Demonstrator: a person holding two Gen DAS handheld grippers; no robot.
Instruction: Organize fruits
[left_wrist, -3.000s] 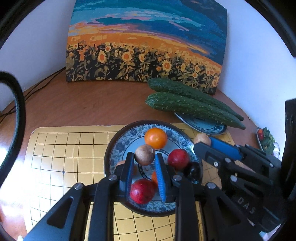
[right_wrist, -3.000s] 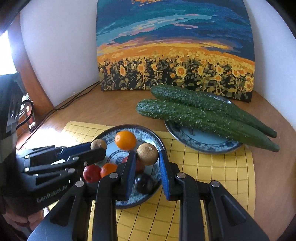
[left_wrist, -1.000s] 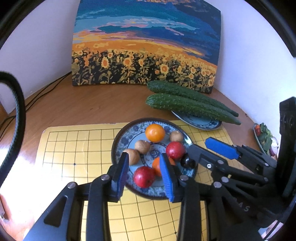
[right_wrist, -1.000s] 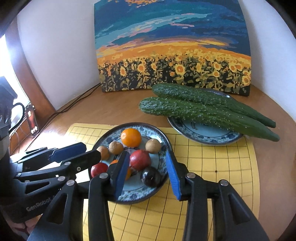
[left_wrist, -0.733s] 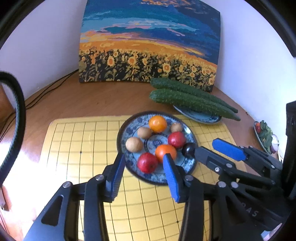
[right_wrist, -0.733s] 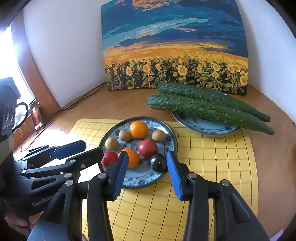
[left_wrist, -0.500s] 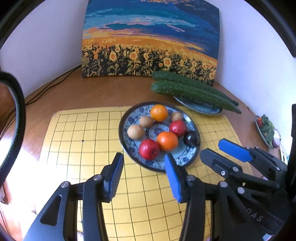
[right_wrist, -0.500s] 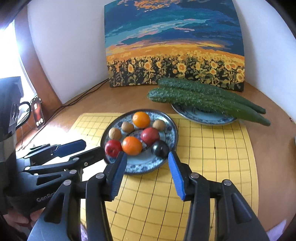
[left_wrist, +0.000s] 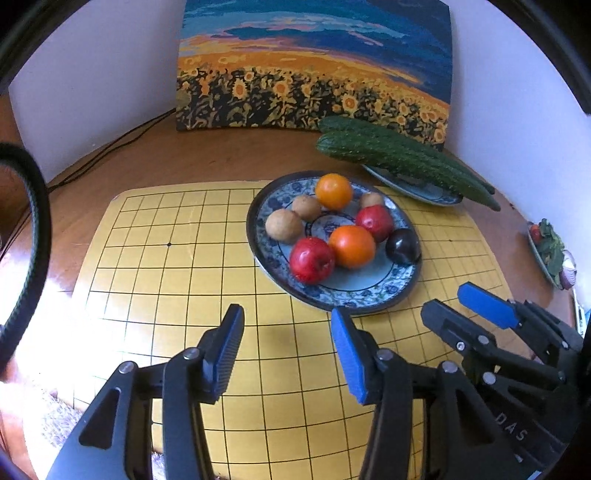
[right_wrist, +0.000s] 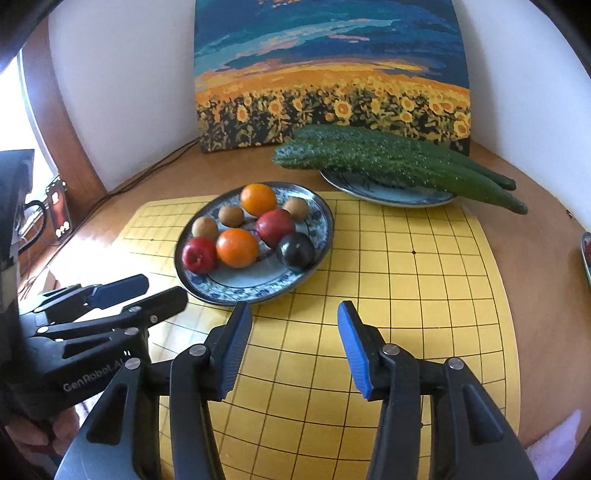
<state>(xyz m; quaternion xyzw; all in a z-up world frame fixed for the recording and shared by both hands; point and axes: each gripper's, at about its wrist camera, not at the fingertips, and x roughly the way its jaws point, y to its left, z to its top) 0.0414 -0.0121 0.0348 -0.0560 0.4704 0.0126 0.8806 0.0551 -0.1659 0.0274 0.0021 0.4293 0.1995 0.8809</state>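
Note:
A blue patterned plate (left_wrist: 391, 291) sits on a yellow grid mat (left_wrist: 166, 258) and holds several fruits: two oranges (left_wrist: 351, 246), two red apples (left_wrist: 312, 259), a dark plum (left_wrist: 402, 246) and three brown round fruits (left_wrist: 283, 226). The plate also shows in the right wrist view (right_wrist: 236, 286). My left gripper (left_wrist: 286, 326) is open and empty, held above the mat in front of the plate. My right gripper (right_wrist: 293, 319) is open and empty, also in front of the plate, to the right of the left one (right_wrist: 122, 295).
Two long cucumbers (right_wrist: 388, 162) lie on a second blue plate (right_wrist: 384, 194) behind the mat. A sunflower painting (right_wrist: 332, 74) leans on the white wall. Cables (left_wrist: 110, 147) run along the back left. A small dish (left_wrist: 550, 247) sits at the far right table edge.
Both grippers released fruit onto the plate, opened wider and pulled back toward the front of the mat. All fruits now lie free on the plate.

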